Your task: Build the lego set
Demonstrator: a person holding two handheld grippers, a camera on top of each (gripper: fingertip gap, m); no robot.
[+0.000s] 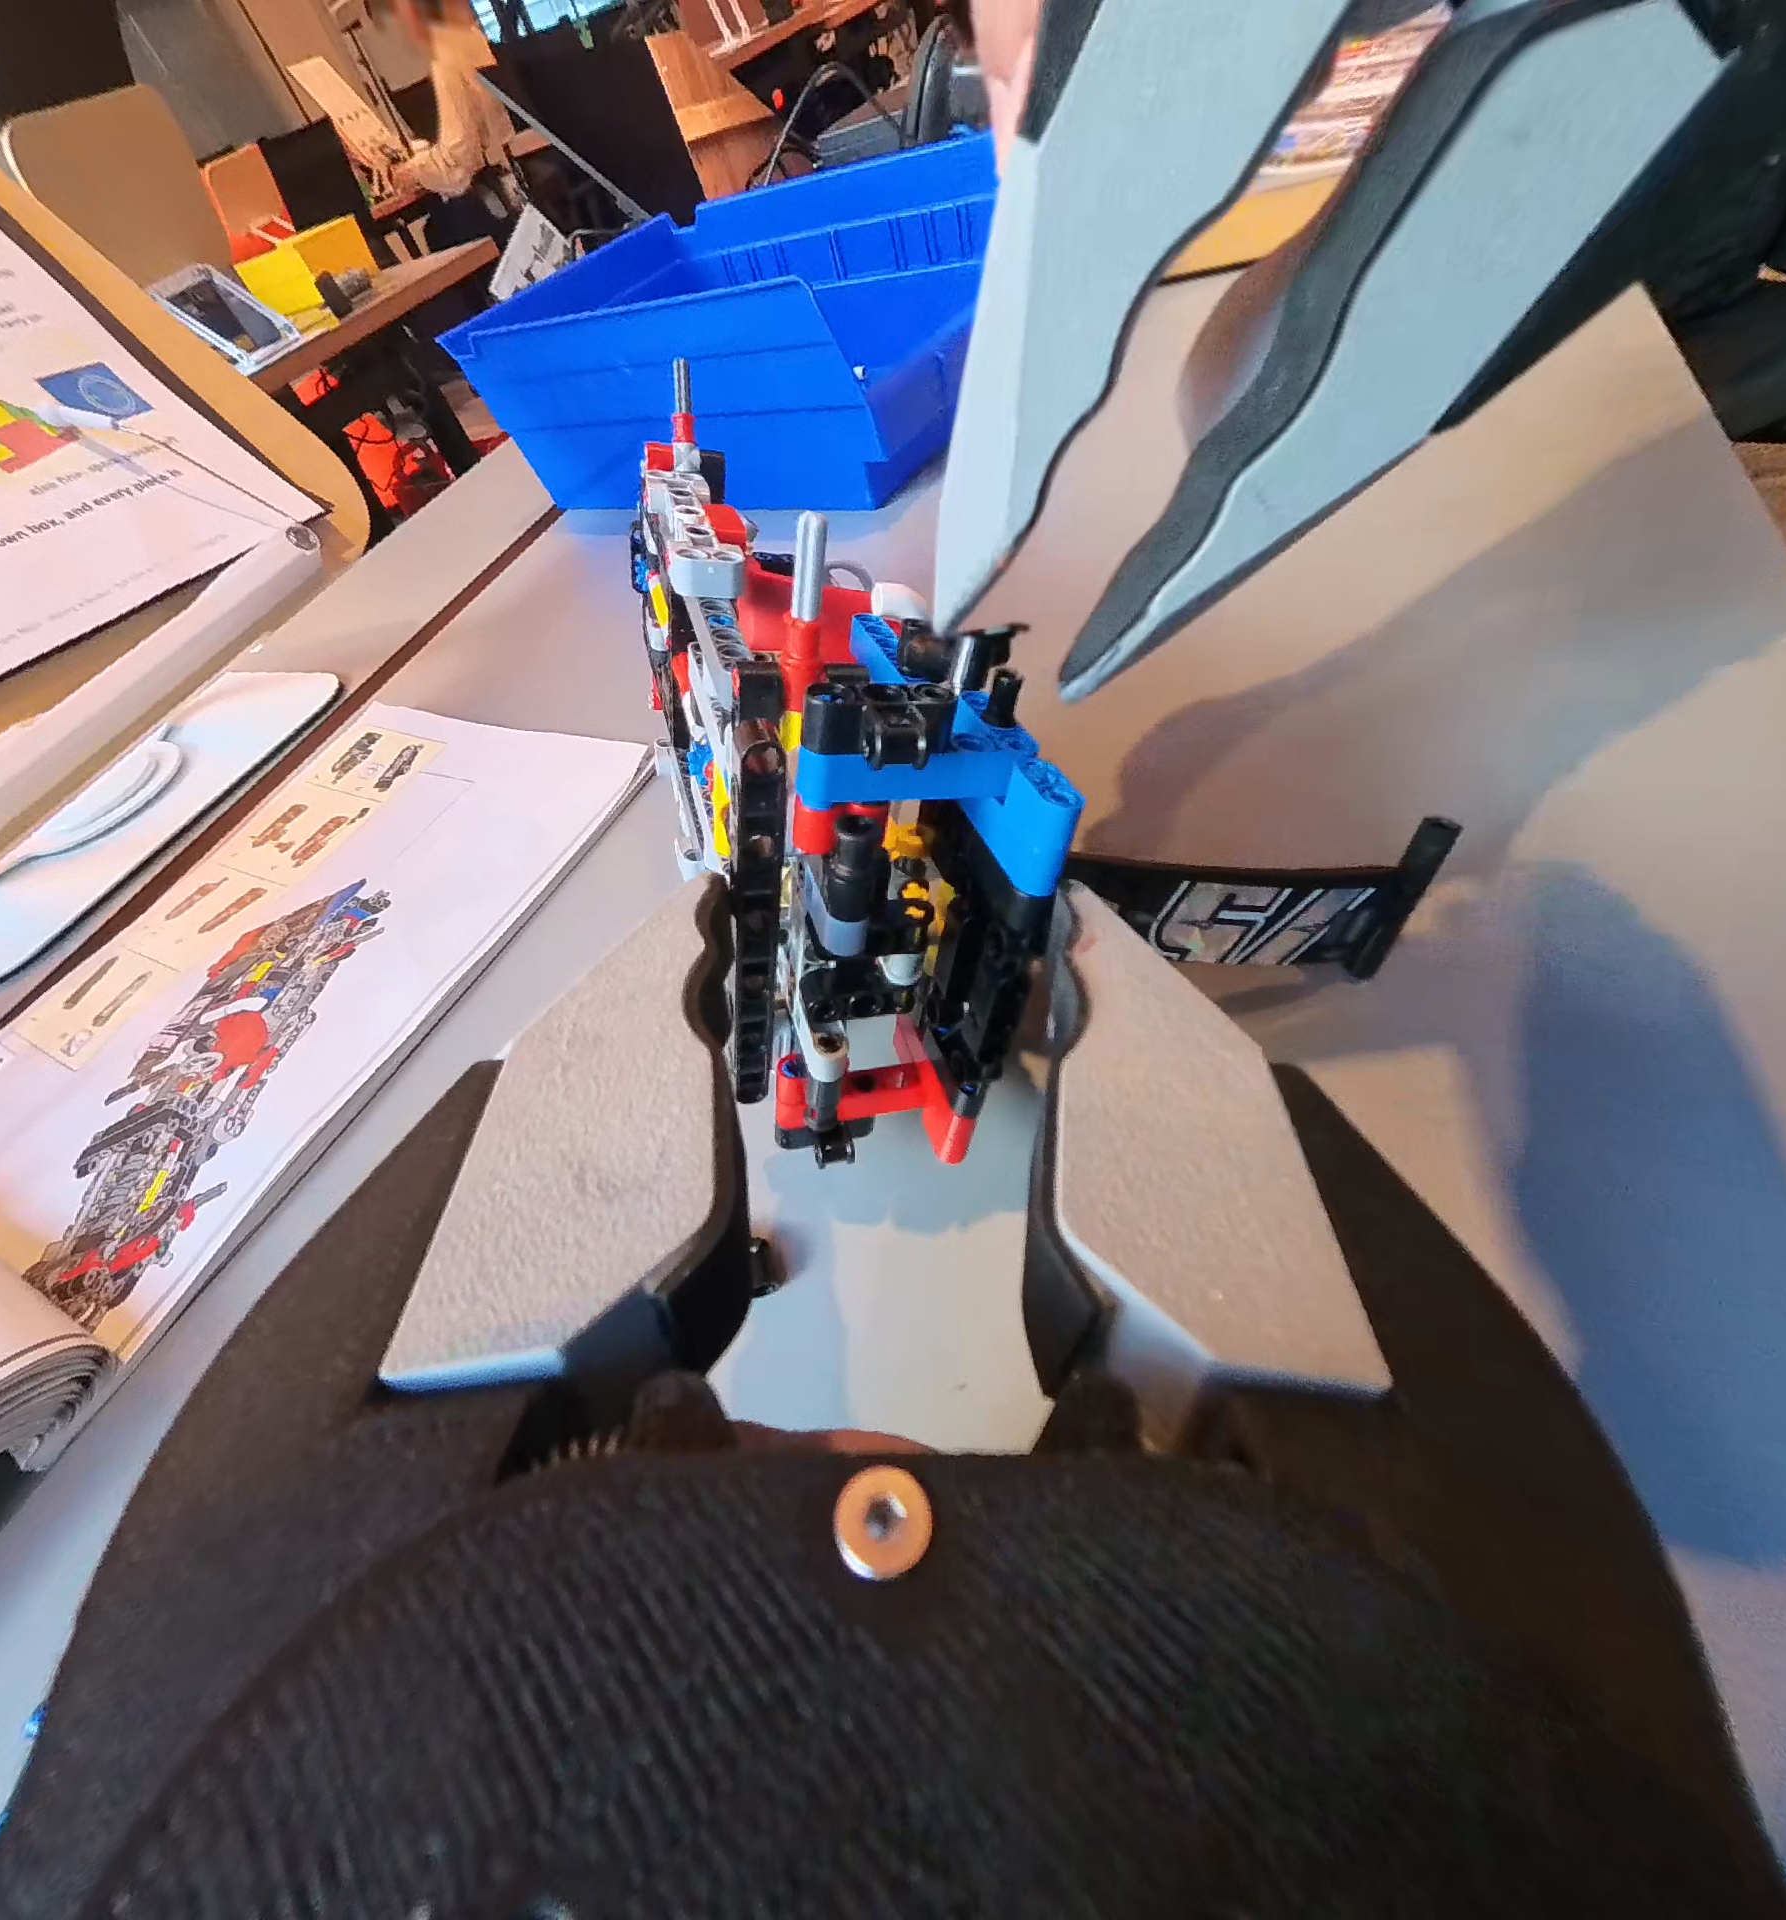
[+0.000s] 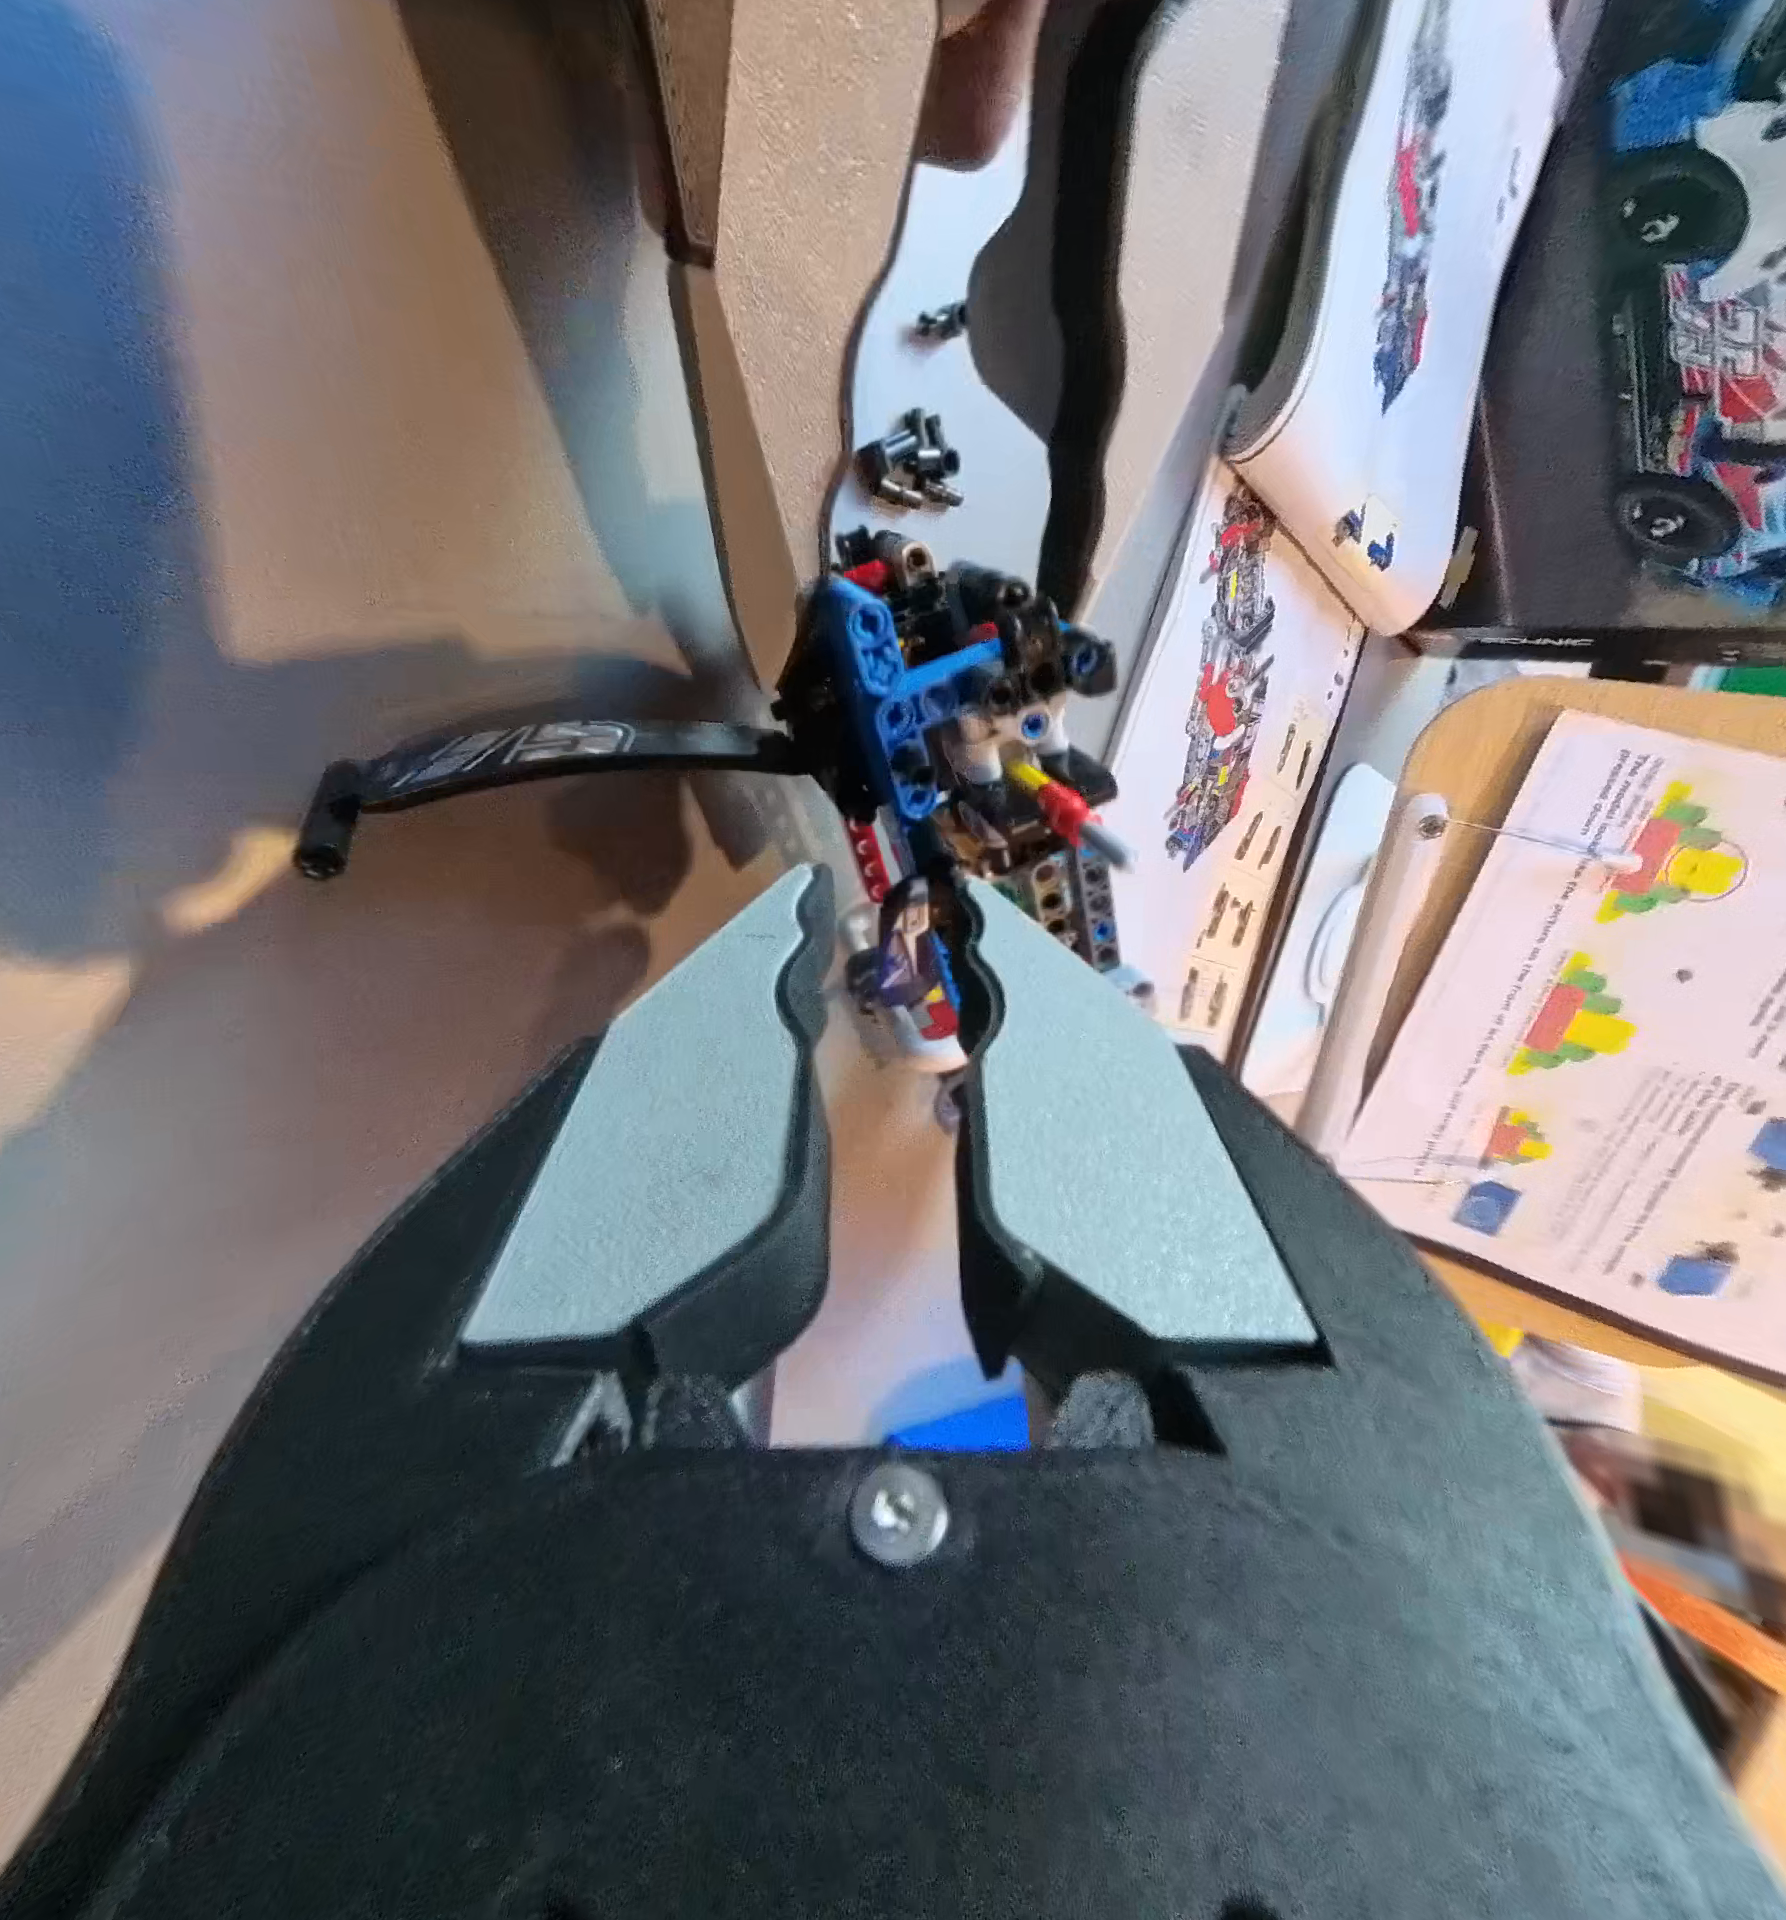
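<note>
The lego model (image 1: 868,831), a multi-coloured Technic chassis with blue beams on top, stands on end on the grey table (image 1: 1491,675). My left gripper (image 1: 889,920) is shut on its lower part, one finger on each side. My right gripper (image 1: 1014,655) comes down from the upper right, open, with one fingertip (image 1: 956,608) at a black pin (image 1: 962,655) on the blue beam. In the right wrist view the right gripper (image 2: 894,899) is open just over the model (image 2: 930,727). A black curved panel (image 1: 1253,920) with a sticker lies on the table beside the model, and also shows in the right wrist view (image 2: 515,753).
A blue bin (image 1: 764,343) stands behind the model. An open instruction booklet (image 1: 245,987) lies to the left, below a wooden stand holding a printed sheet (image 1: 89,436). Loose black pins (image 2: 910,457) lie on the table. The set's box (image 2: 1699,312) is beyond the booklet. About 5 cm separates my left fingertips from my right.
</note>
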